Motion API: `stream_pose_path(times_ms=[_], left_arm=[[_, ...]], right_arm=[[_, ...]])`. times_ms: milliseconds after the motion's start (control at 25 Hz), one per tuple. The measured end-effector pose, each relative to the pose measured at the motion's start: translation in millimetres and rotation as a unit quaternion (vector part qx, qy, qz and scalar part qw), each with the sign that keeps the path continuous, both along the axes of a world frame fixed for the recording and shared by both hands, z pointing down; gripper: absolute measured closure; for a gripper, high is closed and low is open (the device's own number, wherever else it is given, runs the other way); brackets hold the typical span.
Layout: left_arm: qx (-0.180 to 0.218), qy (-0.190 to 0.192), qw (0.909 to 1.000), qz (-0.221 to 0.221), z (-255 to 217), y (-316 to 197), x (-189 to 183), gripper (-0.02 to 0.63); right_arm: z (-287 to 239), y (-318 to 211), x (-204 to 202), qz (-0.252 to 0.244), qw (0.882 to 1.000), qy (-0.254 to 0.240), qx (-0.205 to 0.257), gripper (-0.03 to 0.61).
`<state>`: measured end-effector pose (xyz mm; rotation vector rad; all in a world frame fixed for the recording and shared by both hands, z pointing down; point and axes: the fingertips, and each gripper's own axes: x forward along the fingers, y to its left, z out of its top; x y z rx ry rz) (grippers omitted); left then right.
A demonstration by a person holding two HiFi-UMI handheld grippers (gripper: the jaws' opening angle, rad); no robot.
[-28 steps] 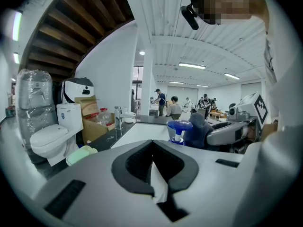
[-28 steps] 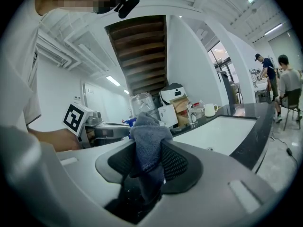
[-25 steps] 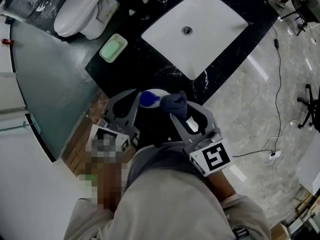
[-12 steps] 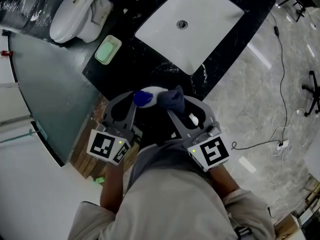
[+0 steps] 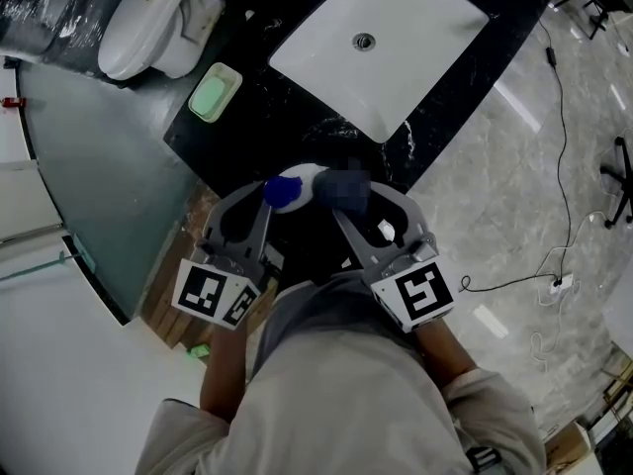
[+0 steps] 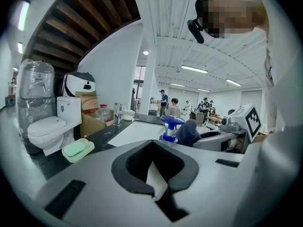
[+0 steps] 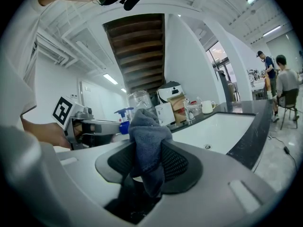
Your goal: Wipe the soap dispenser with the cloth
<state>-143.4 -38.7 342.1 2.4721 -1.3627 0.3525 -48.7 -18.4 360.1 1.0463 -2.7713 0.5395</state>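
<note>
R gripper (image 7: 147,167) clamped on cloth (image 7: 144,131), cloth against soap dispenser (image 5: 287,192) by counter's (image 5: 257,117) near edge; my L gripper (image 6: 154,176) has jaws together.

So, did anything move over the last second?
Nothing clearly moved or changed hands; only the head view's framing drifts. The right gripper stays shut on the grey cloth, right beside the soap dispenser. The left gripper stays shut on the dispenser's other side. Sink and soap dish are unchanged.
</note>
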Motion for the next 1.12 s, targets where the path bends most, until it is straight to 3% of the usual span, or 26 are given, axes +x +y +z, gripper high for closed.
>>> stream_pose_path(times_ms=[1120], left_arm=[[0.000,0.013,0.9999,-0.002,0.6,1.4,-2.1,0.607]], right_arm=[[49.8,1.9,-5.1,-0.015,0.997,0.065,-0.044,0.431]])
